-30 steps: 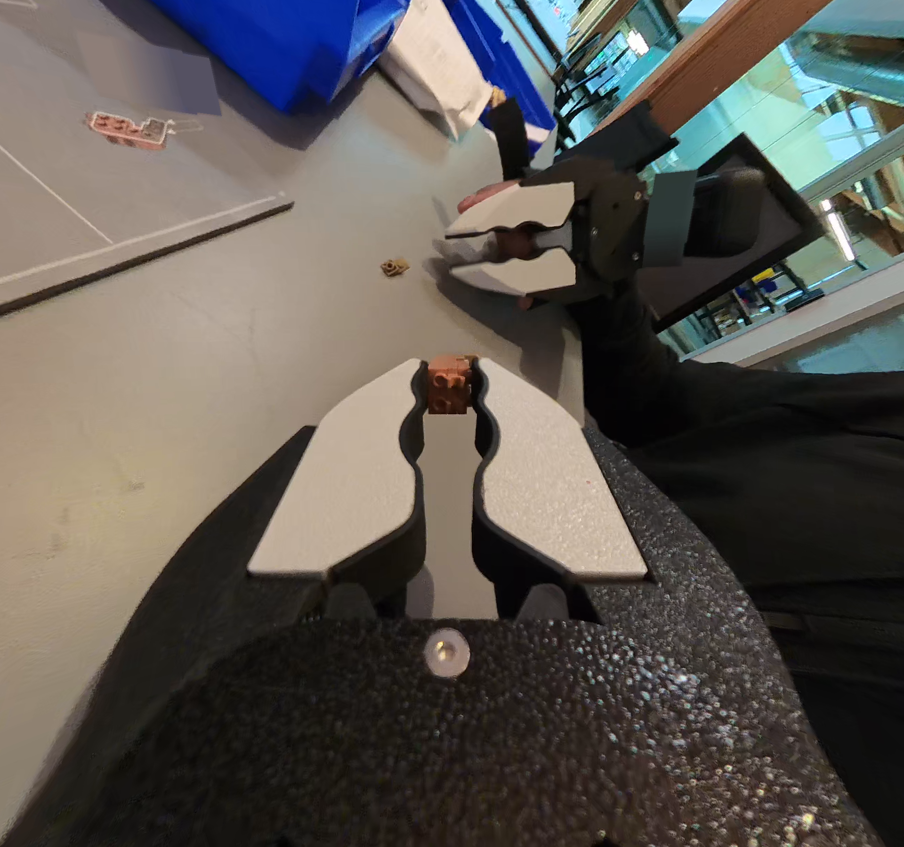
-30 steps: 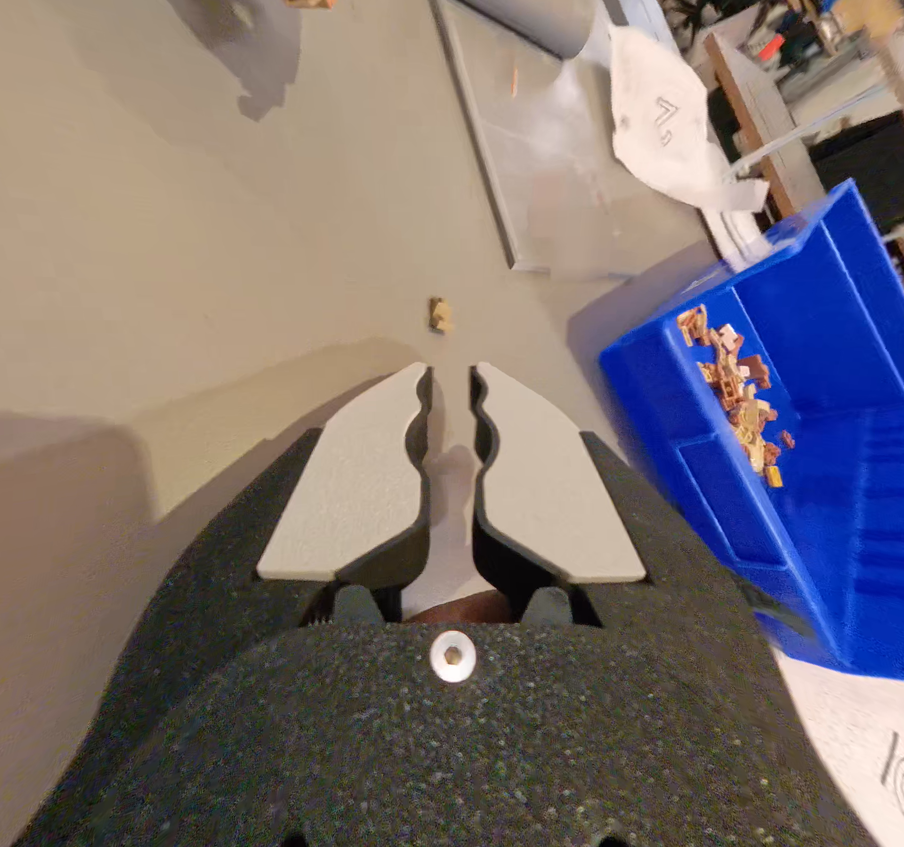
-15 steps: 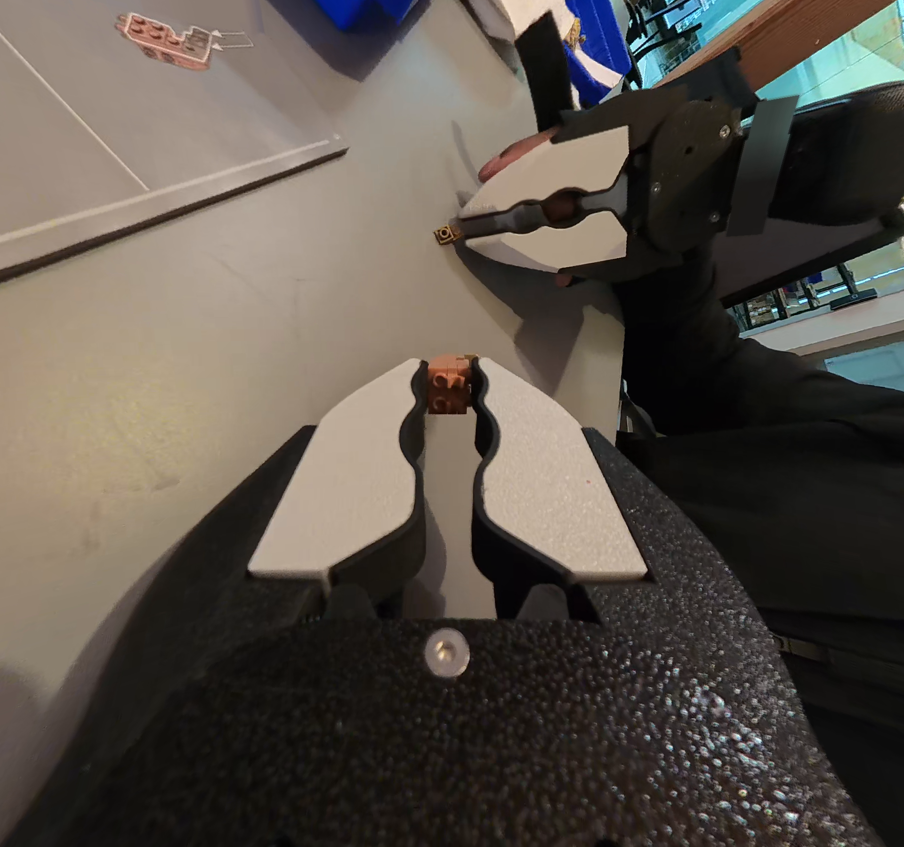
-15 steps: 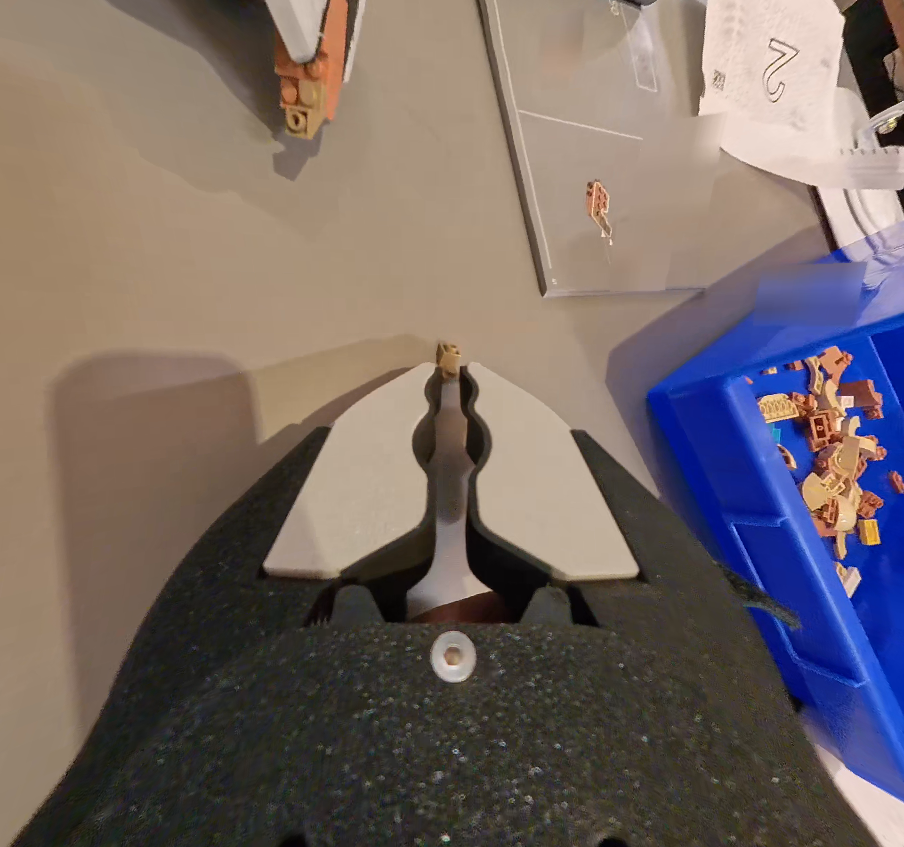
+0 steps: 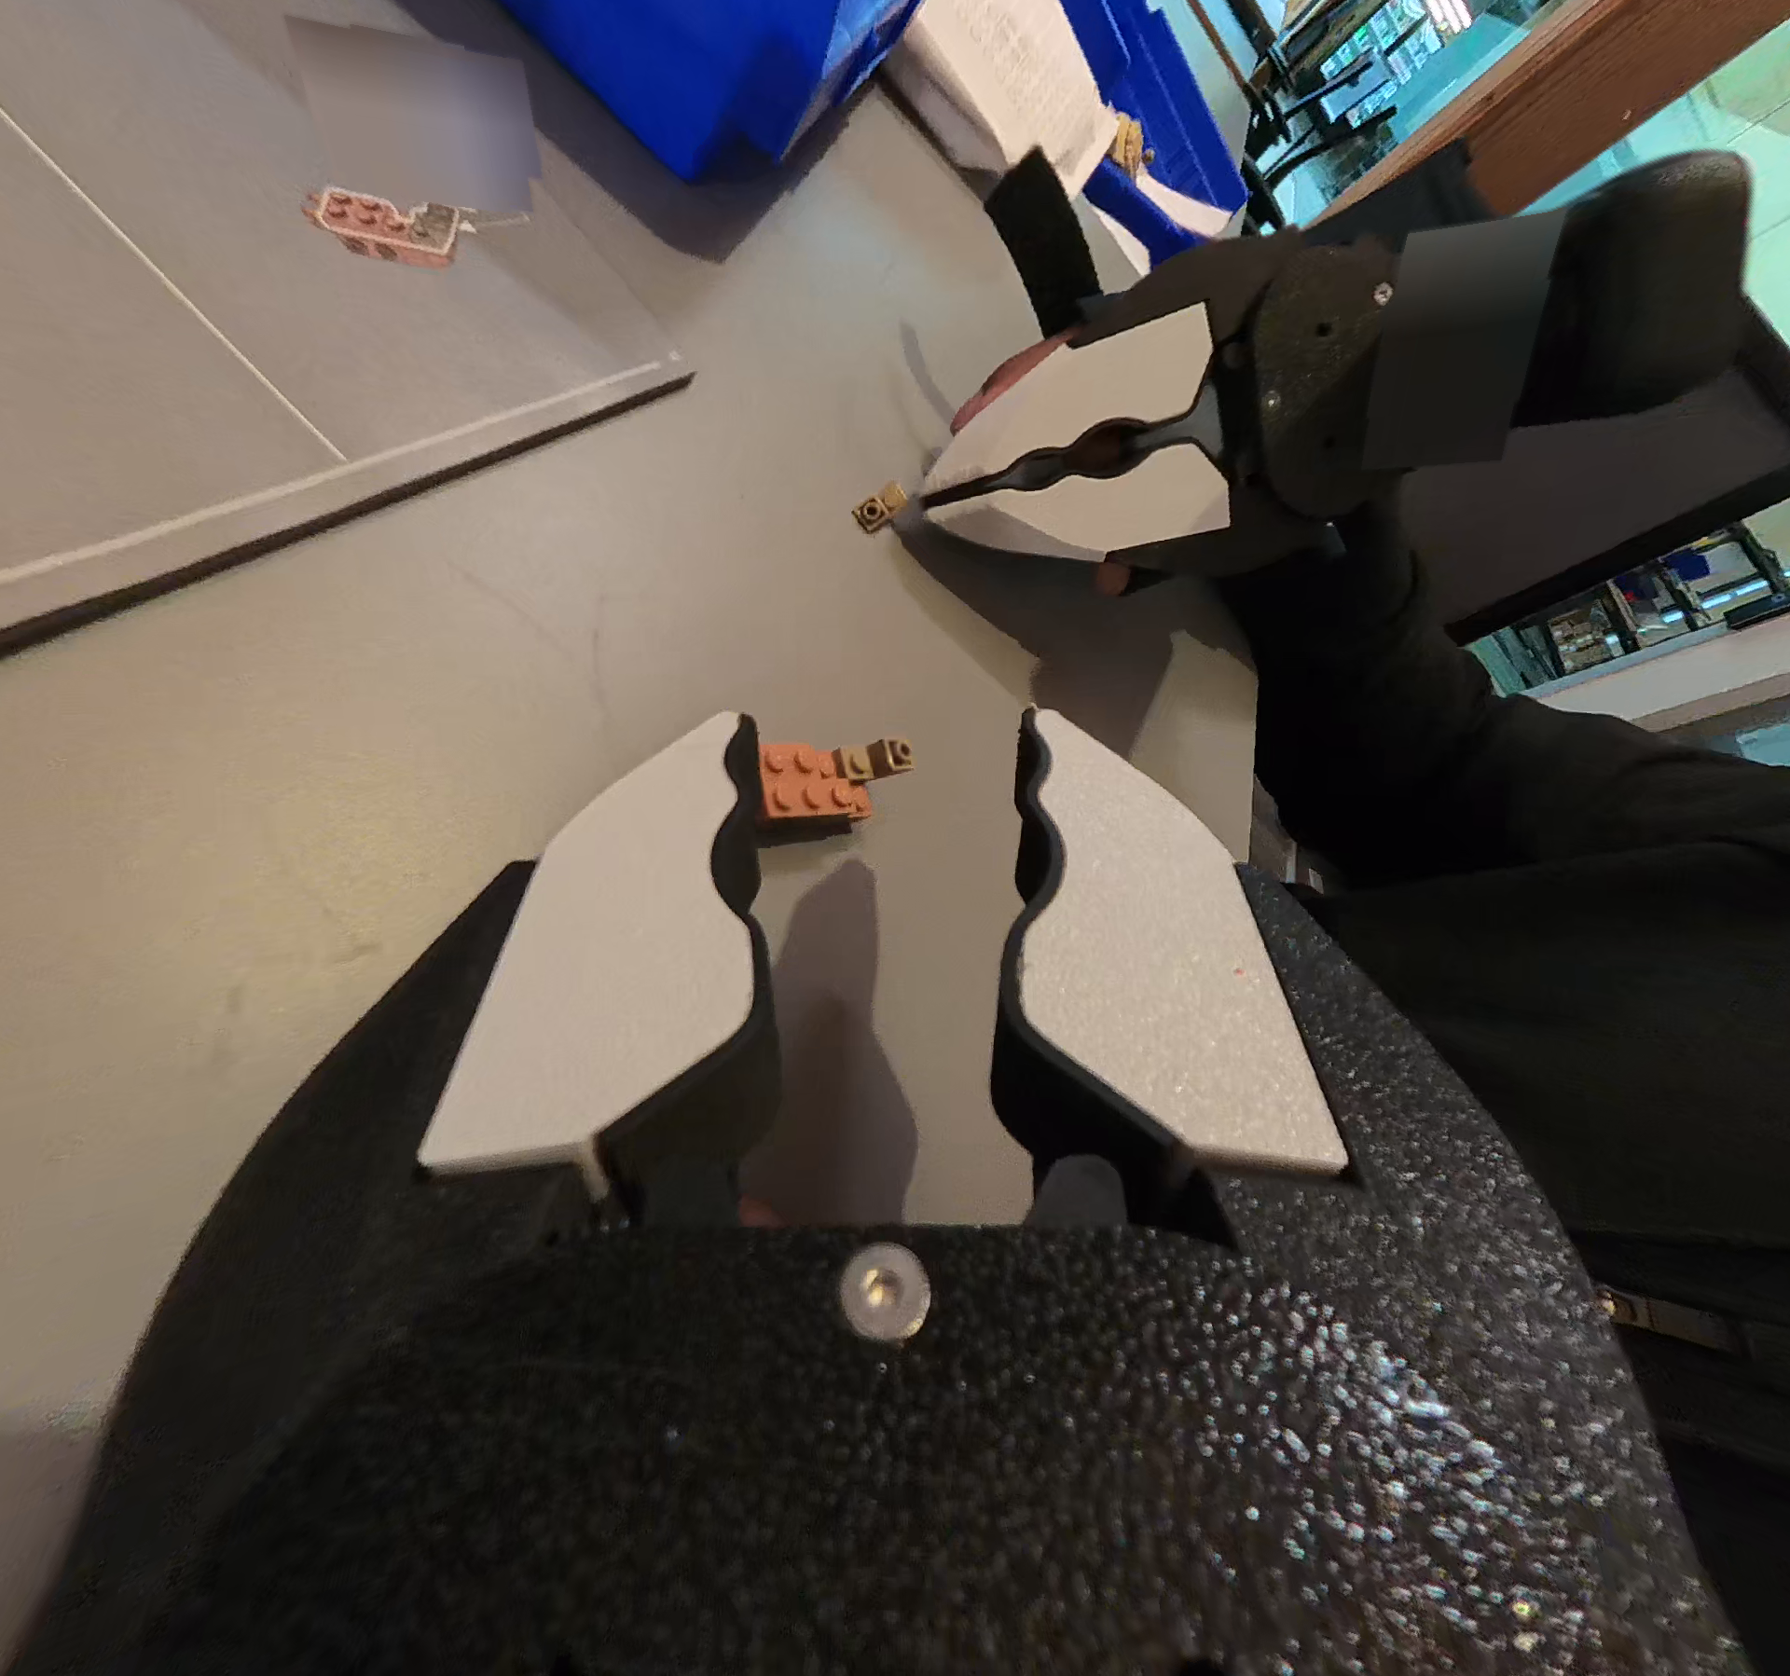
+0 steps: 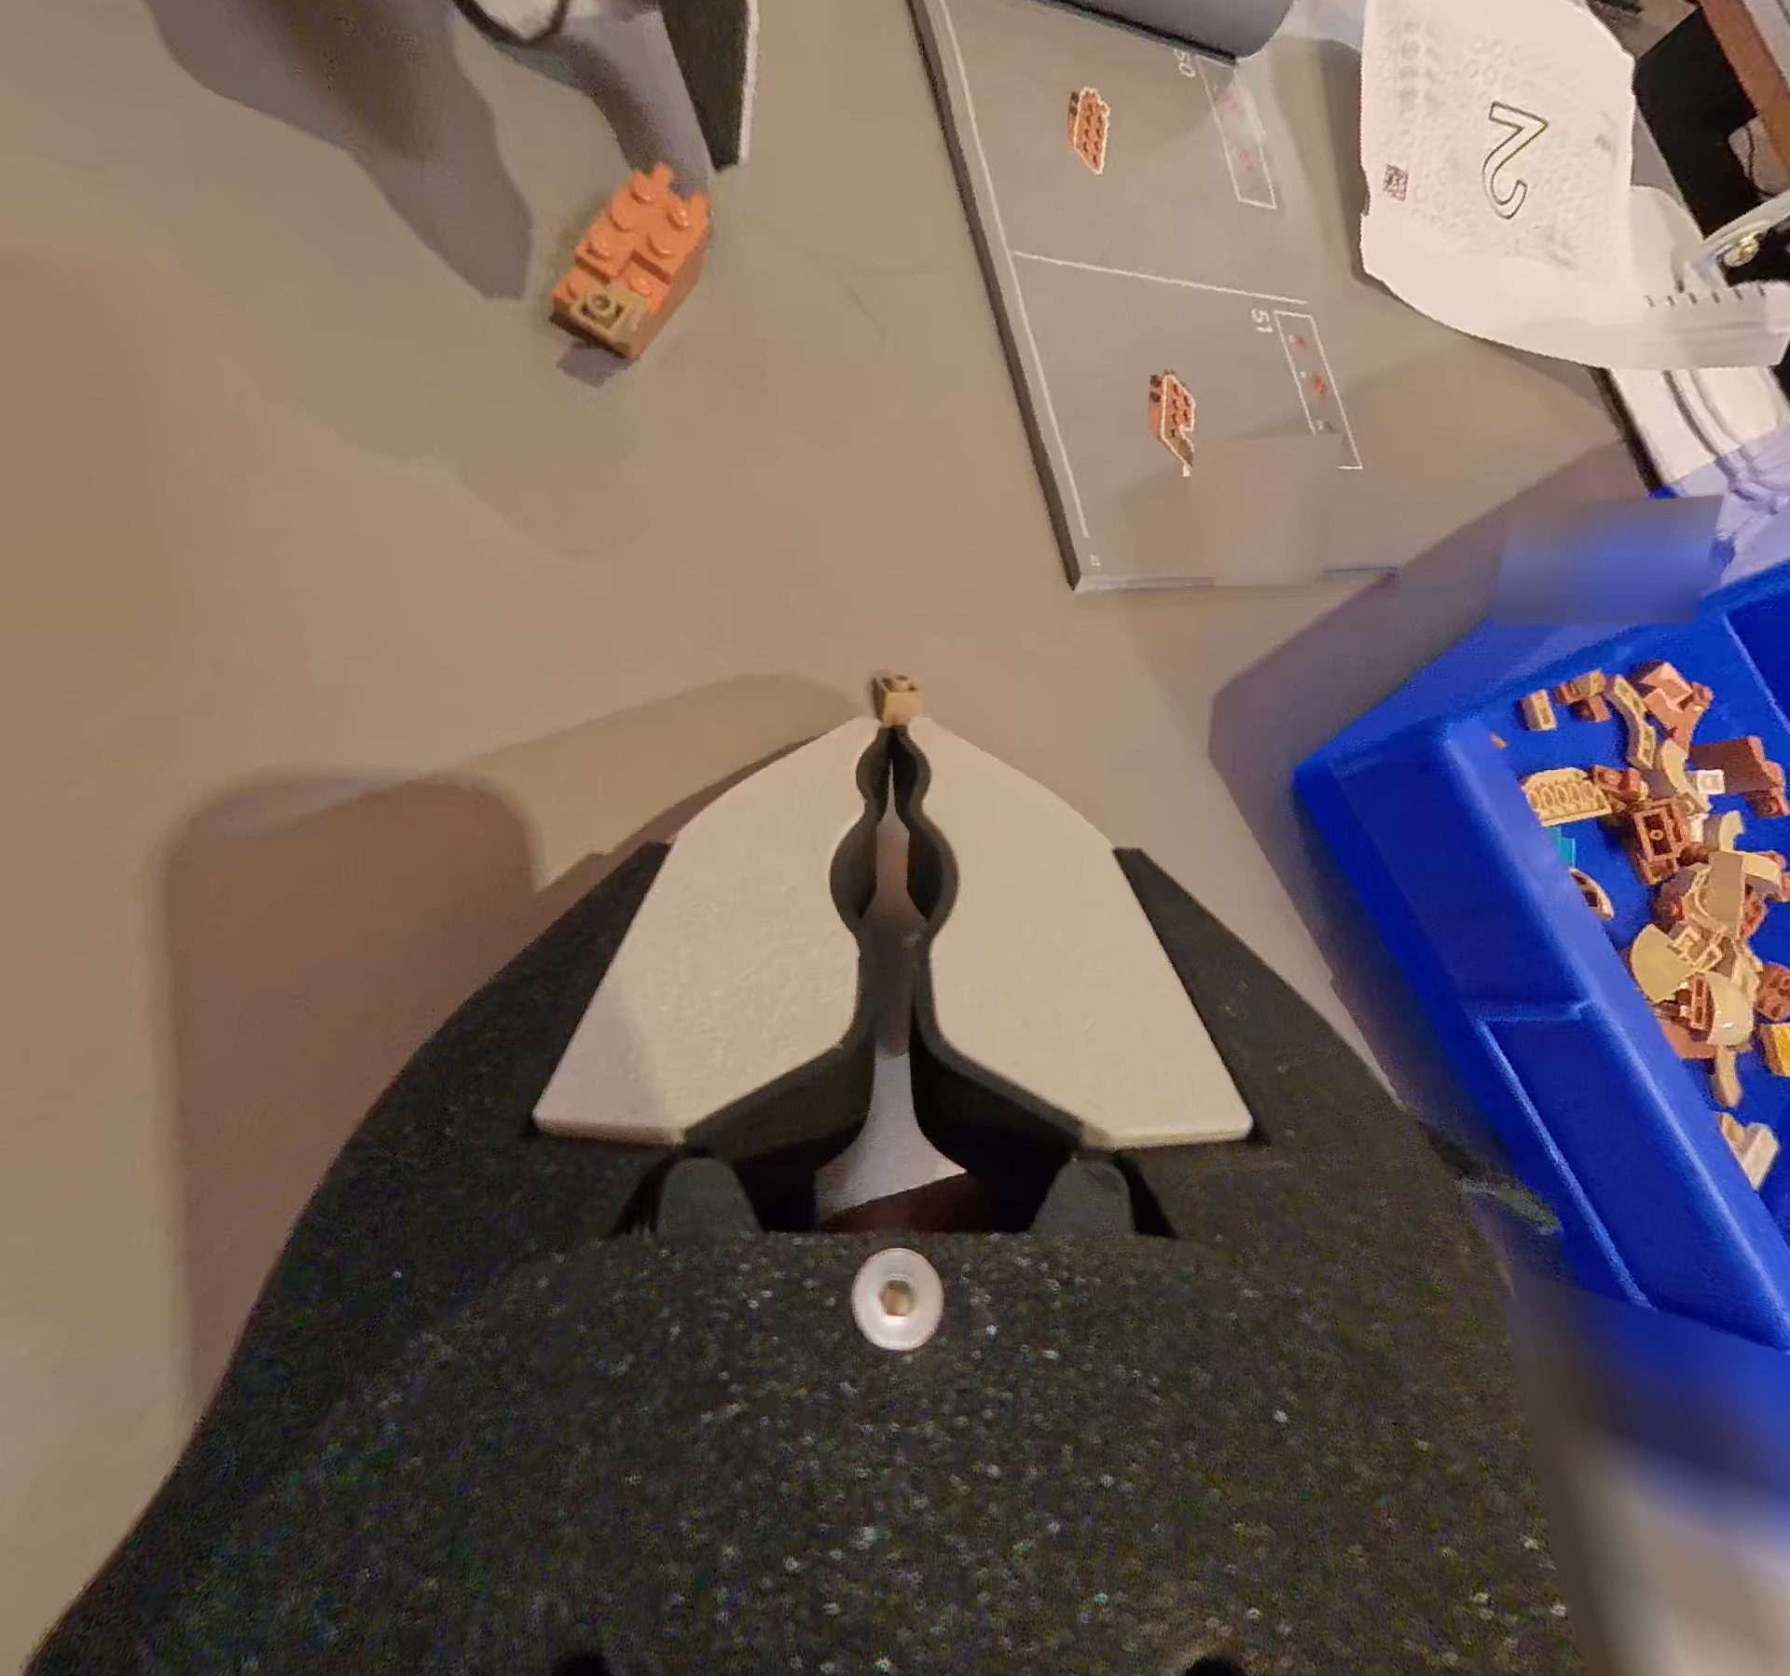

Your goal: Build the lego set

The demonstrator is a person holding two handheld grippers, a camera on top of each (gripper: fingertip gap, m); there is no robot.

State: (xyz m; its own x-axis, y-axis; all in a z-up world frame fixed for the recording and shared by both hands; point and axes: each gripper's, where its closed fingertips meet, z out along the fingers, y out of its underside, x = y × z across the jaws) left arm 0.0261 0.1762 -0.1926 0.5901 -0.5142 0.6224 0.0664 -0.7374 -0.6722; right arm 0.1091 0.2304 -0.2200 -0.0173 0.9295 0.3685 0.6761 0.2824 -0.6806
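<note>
The left gripper (image 5: 877, 739) stood wide open, its left finger beside an orange brick assembly (image 5: 809, 792) resting free on the tabletop (image 5: 387, 758), while the right gripper (image 6: 896, 727) had its fingers closed, pinching a small tan piece (image 6: 897, 698) at their tips.

Tan brick (image 6: 896, 698) at closed fingers (image 6: 775, 903)

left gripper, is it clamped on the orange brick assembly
No, the left gripper stands open, and the orange brick assembly lies on the grey table.
</note>
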